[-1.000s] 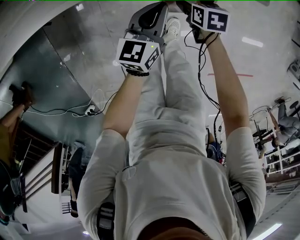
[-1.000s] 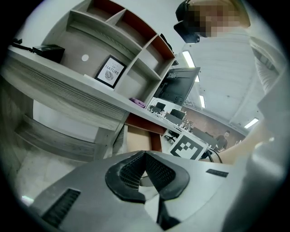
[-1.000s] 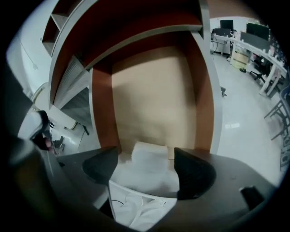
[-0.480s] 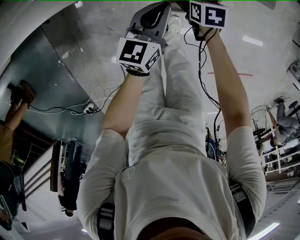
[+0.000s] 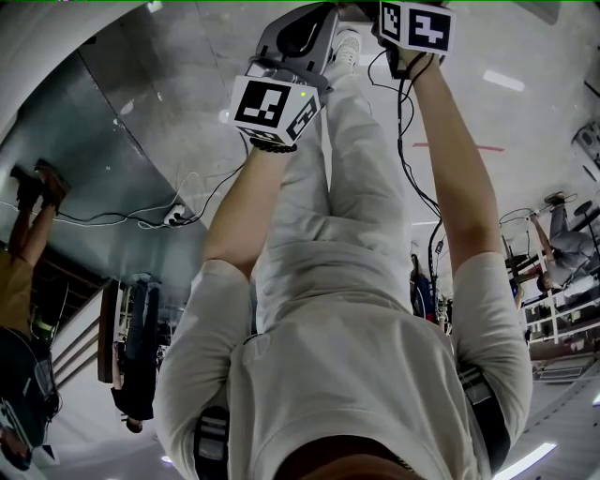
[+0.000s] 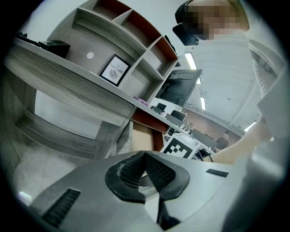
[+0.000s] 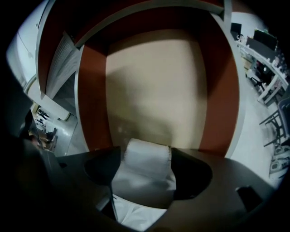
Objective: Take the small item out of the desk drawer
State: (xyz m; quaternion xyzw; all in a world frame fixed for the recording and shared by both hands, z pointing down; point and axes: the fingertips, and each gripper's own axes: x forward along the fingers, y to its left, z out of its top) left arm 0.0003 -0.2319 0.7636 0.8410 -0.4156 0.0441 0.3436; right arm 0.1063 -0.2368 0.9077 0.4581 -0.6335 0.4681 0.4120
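Small white crinkly packet point(image 7: 141, 179): sits pinched between the two dark pads of the right gripper point(image 7: 146, 158) in the right gripper view, taken at mid-width, upper edge poking past the fingertips. Looks light and soft, wrapper-like and faintly creased, so likely gives under pressure and could slide if the wrapper is slick. Probably best taken across the flat sides near the middle, as here, with a modest squeeze. Lies over the beige bottom of the open red-brown desk drawer point(image 7: 154, 81); cannot tell whether the lower end rests on that bottom or hangs clear of it.

Left gripper view: shows the left gripper point(image 6: 144, 159) with ribbed black pads meeting at the tips, clenched on nothing. Looks past them at a pale grey wooden desk point(image 6: 68, 86) with open shelf compartments, a framed print point(image 6: 114, 70) and a dark monitor point(image 6: 181, 88). Catches what seems the same drawer under the desktop edge, with the right gripper's marker cube point(image 6: 181, 146) just beside it. No packet here.

Head view: shows both forearms stretched forward, with the left marker cube point(image 5: 272, 105) and the right one point(image 5: 417, 28) near the top edge. Leaves drawer and packet out of frame.
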